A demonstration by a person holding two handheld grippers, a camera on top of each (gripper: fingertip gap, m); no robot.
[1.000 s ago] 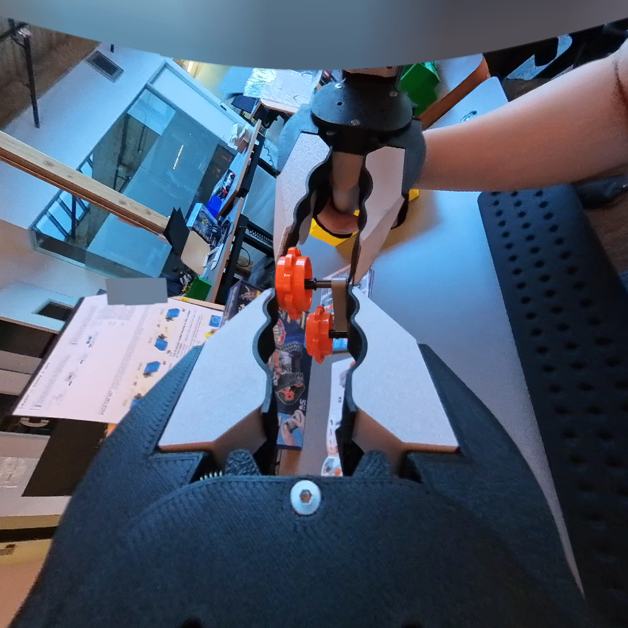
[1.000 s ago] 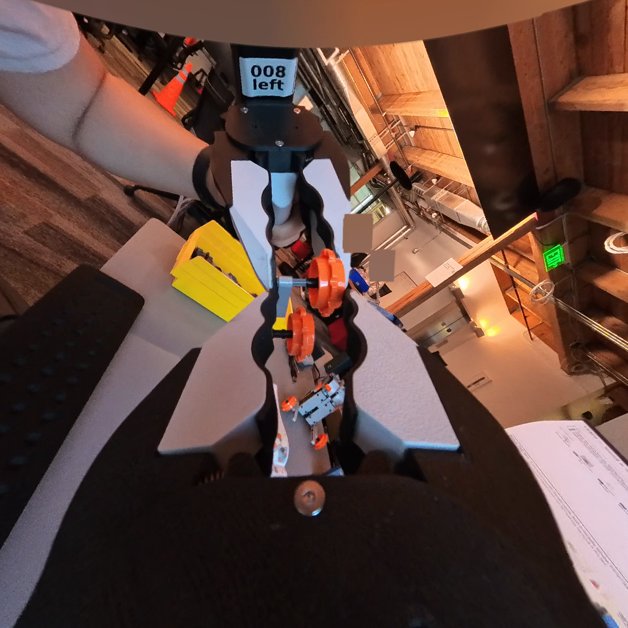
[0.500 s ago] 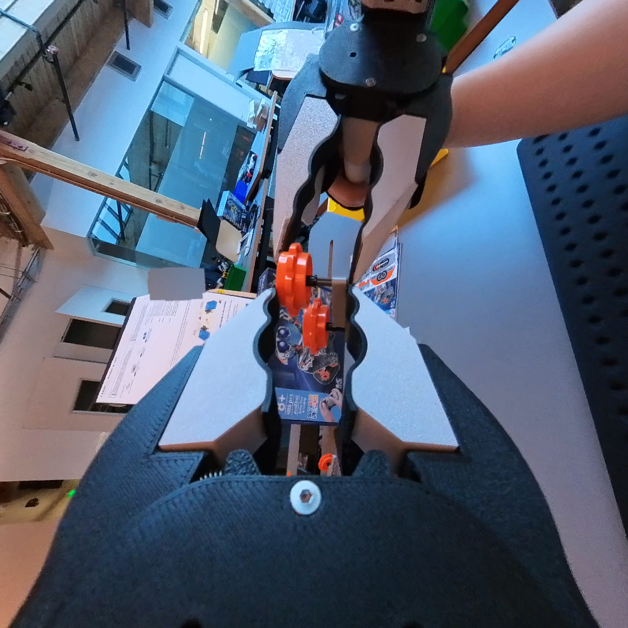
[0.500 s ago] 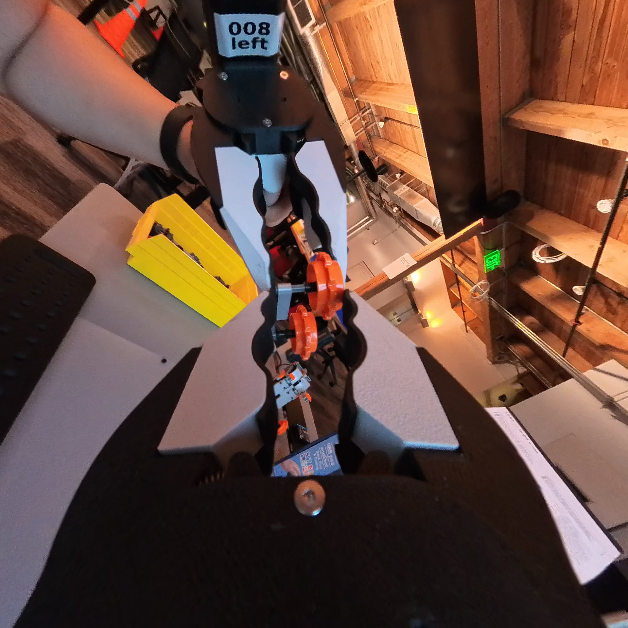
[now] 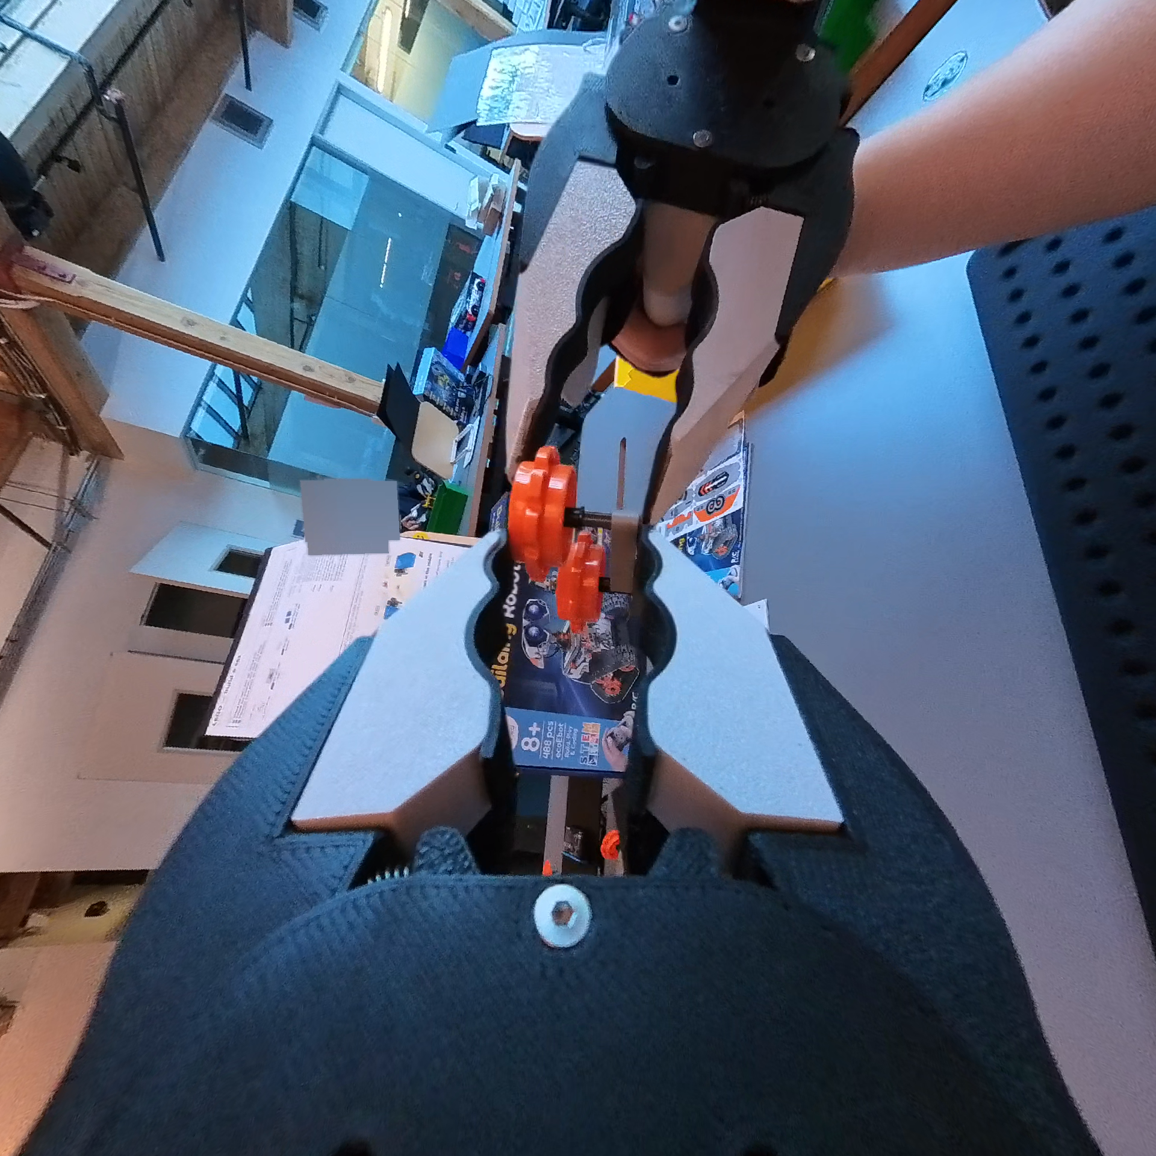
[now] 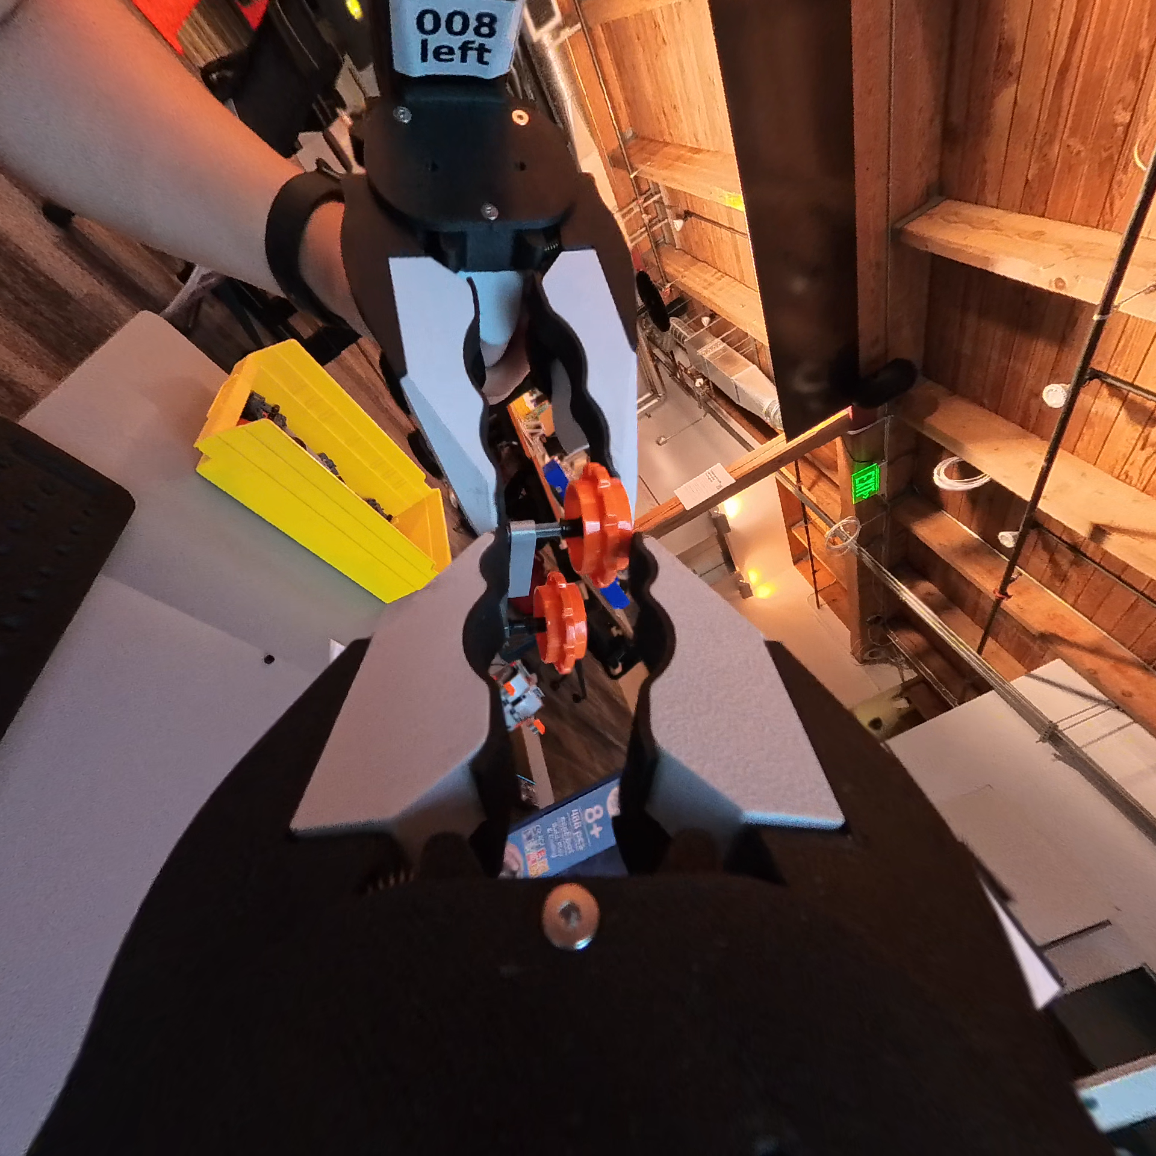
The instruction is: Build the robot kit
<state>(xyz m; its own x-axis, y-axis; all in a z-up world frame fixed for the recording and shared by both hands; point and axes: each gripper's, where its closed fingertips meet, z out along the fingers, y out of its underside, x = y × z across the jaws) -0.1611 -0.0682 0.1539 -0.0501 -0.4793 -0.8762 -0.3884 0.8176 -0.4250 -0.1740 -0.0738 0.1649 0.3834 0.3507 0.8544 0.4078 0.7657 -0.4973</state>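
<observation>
A small gear assembly is held in the air between two grippers that meet tip to tip. It is a grey beam (image 5: 622, 550) with black axles, a large orange gear (image 5: 541, 513) and a small orange gear (image 5: 578, 591). My left gripper (image 5: 572, 544) is shut on it, one finger on the beam and the other on the large gear. My right gripper (image 6: 566, 541) pinches the same assembly (image 6: 597, 516) from the opposite side. In each view the other gripper comes in from above: the right one (image 5: 597, 450) and the left one (image 6: 563, 494), each held by a bare forearm.
Below lie a grey table (image 5: 876, 563), a black perforated mat (image 5: 1076, 438), a blue toy box (image 5: 563, 688), a sticker sheet (image 5: 707, 519) and a printed sheet (image 5: 313, 625). A yellow bin (image 6: 313, 463) of parts stands on the table. A small grey-and-orange model (image 6: 519, 694) lies farther off. Only a small space, under 4 cm, lies between the two pairs of fingers.
Both grippers have moved together with the assembly, lifting and tilting so that the table drops away and more of the room shows. The hold on the assembly has not changed.
</observation>
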